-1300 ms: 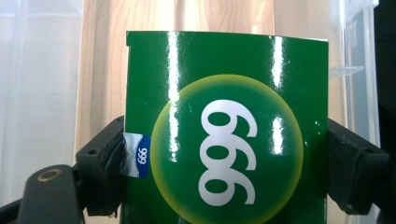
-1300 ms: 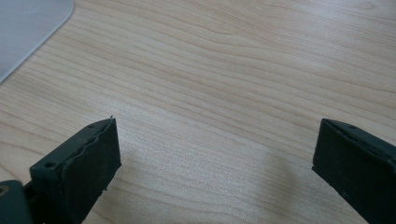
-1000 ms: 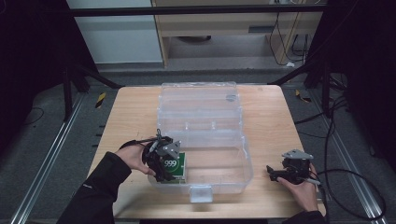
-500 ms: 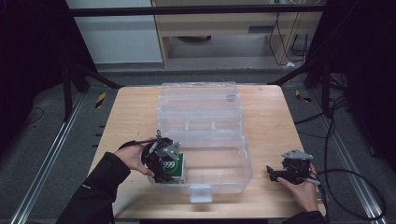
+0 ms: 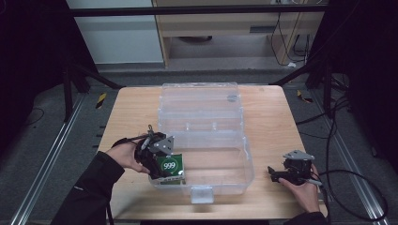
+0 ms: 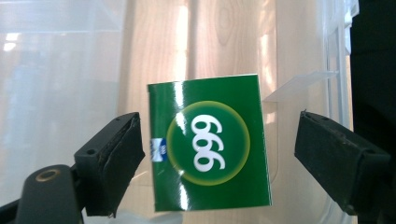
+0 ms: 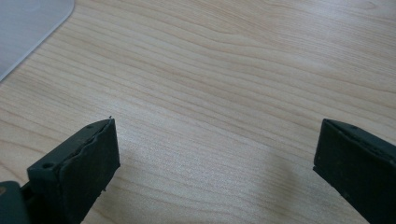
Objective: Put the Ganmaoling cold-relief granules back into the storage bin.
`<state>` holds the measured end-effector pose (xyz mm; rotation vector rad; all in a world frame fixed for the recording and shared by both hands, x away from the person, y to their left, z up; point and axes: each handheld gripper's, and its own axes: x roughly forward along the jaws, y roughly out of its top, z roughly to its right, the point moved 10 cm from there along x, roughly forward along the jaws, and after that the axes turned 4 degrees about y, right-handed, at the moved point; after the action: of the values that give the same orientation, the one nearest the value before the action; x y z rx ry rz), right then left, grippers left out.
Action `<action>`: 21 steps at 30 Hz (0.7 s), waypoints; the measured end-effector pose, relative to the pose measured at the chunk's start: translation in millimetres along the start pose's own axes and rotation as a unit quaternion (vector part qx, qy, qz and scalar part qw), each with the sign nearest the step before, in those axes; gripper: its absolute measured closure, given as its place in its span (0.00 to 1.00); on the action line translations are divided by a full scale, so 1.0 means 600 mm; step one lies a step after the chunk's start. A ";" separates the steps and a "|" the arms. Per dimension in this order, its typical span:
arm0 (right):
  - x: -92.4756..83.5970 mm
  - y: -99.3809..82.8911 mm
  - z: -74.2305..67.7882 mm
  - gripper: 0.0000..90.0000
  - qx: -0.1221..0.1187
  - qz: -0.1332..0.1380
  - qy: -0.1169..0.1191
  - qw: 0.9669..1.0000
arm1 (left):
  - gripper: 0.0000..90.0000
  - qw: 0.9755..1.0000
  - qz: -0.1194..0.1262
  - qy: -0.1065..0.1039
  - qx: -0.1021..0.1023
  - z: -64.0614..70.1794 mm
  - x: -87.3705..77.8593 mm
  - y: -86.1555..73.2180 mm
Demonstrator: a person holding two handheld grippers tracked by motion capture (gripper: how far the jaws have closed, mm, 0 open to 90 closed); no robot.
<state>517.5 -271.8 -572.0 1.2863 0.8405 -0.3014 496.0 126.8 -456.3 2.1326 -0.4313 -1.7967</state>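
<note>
A clear plastic box (image 5: 206,154) lies open at the middle of the wooden surface (image 5: 267,117), its lid folded back toward twelve o'clock. A green packet marked 999 (image 5: 170,168) rests in the box's seven o'clock corner. The left tool (image 5: 157,157) hangs just over it, jaws spread wide to either side of the packet (image 6: 209,149), not touching it. At four o'clock, well apart from the box, the right tool (image 5: 274,172) sits low over bare wood (image 7: 224,93), jaws wide and empty.

green packet (image 6: 209,145) small label unreadable
</note>
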 end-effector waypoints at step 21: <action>-0.003 0.001 0.001 0.01 0.009 0.003 0.001 1.000 | 0.17 0.974 0.068 0.119 -0.178 -0.057 -0.091 -0.128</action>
<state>516.9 -272.8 -570.0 1.3054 0.8367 -0.3036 522.7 221.2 -435.2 1.9770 -0.1734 -1.3994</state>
